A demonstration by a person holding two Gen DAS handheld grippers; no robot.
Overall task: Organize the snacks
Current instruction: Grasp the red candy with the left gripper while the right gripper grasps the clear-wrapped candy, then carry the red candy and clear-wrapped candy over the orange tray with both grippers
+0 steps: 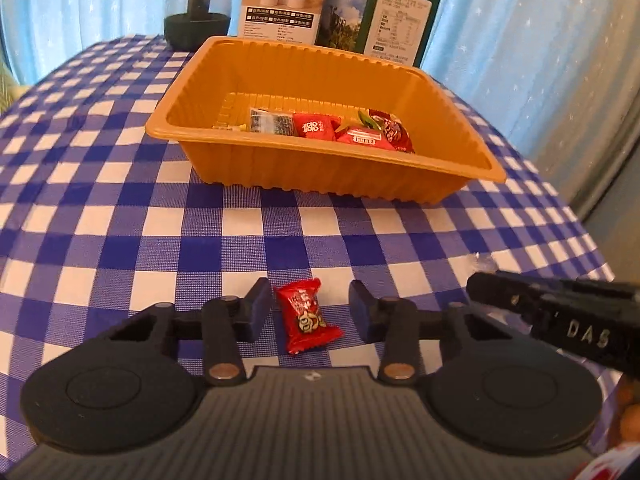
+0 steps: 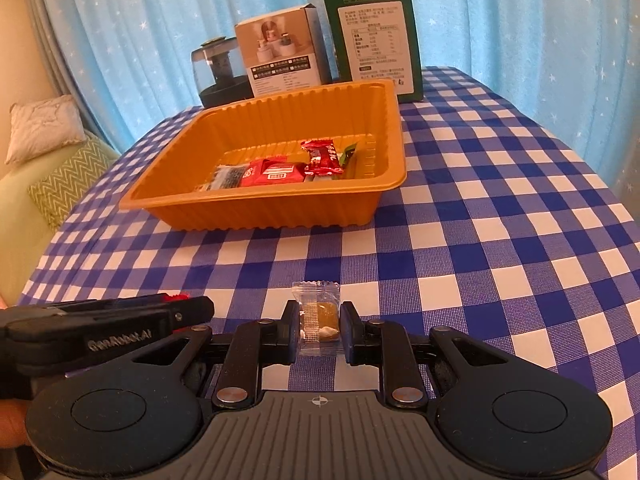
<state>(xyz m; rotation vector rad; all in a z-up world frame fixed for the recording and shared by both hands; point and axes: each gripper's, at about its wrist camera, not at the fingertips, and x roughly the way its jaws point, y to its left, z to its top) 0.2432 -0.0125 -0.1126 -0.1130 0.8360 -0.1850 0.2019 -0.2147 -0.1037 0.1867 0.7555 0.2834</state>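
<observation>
The left gripper (image 1: 310,312) straddles the red candy (image 1: 306,320) lengthwise on the checked cloth, pads not touching, while the right gripper (image 2: 319,326) clamps the clear-wrapped candy (image 2: 318,318), tray (image 1: 280,184) ahead of both.

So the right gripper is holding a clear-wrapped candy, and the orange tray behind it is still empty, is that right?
Not quite. The orange tray is not empty: the right wrist view shows several wrapped snacks already lying in it. The rest holds: the right gripper is shut on the clear-wrapped candy.
</observation>
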